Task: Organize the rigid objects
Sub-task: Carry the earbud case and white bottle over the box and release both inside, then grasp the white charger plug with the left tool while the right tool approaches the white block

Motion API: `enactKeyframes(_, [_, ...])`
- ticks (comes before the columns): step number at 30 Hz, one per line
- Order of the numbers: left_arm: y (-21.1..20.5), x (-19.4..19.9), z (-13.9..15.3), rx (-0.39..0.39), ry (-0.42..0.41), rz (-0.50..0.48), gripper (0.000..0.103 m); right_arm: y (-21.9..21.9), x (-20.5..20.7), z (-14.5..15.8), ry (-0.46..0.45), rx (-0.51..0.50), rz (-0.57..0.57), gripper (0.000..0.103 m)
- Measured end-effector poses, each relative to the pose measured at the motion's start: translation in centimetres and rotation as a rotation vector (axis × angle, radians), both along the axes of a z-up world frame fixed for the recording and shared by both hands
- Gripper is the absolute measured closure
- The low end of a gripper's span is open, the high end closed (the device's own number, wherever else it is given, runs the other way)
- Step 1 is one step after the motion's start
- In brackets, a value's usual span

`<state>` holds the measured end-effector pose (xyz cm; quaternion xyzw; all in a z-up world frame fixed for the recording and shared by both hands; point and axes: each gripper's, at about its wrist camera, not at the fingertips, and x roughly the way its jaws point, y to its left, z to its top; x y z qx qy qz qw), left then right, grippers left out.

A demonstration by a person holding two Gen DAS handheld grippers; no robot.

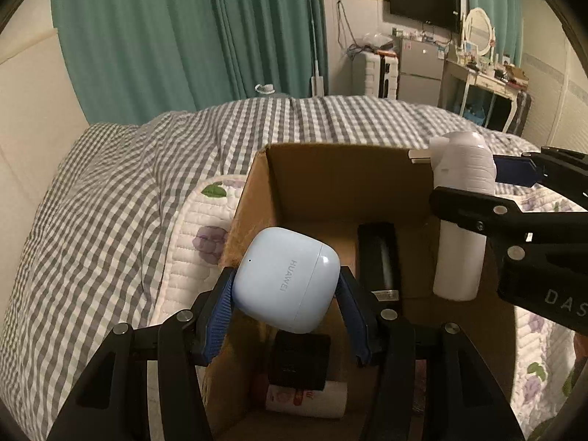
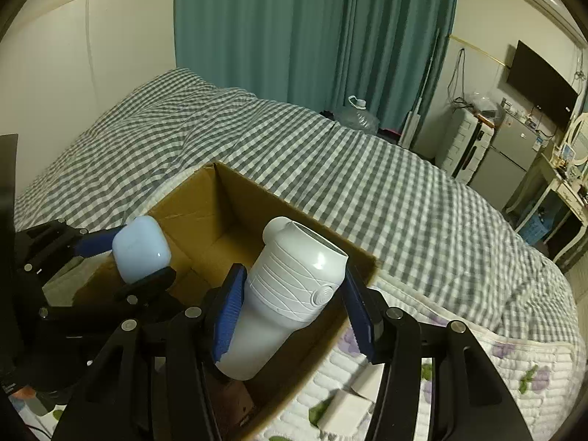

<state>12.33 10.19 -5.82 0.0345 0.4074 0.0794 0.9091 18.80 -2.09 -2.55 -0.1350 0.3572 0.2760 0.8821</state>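
Note:
My left gripper [image 1: 286,279] is shut on a pale blue earbud case [image 1: 286,286], held over the near left part of an open cardboard box [image 1: 330,183]. Coming in from the right, my right gripper [image 1: 466,183] is shut on a white ribbed bottle [image 1: 459,220] that reaches down into the box. In the right wrist view the right gripper [image 2: 294,275] clamps the bottle [image 2: 290,294] between blue pads above the box [image 2: 205,213]. The left gripper [image 2: 141,257] shows at the left with the earbud case [image 2: 141,250].
Inside the box lie a long black object [image 1: 378,257], a black cube [image 1: 299,362] and a white roll with red print [image 1: 305,398]. The box stands on a floral quilt [image 1: 191,235] over a checked bedspread [image 2: 367,183]. Small white boxes [image 2: 341,411] lie on the quilt.

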Motion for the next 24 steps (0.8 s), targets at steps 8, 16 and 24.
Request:
enactKeyframes(8, [-0.1,0.5,-0.9,-0.005,0.014,0.014,0.046,-0.3,1.0,-2.0,0.032,0.035,0.017,0.05])
enactKeyframes(16, [-1.3,-0.9,1.1,0.007,0.011,0.094,0.035,-4.5,-0.9,1.6,-0.046,0.118,-0.036,0.017])
enactKeyframes(24, [-7.0,-3.6,6.5,0.021,-0.088,0.088,0.034,-14.9,-2.8,6.1,-0.168,0.145,-0.198,0.004])
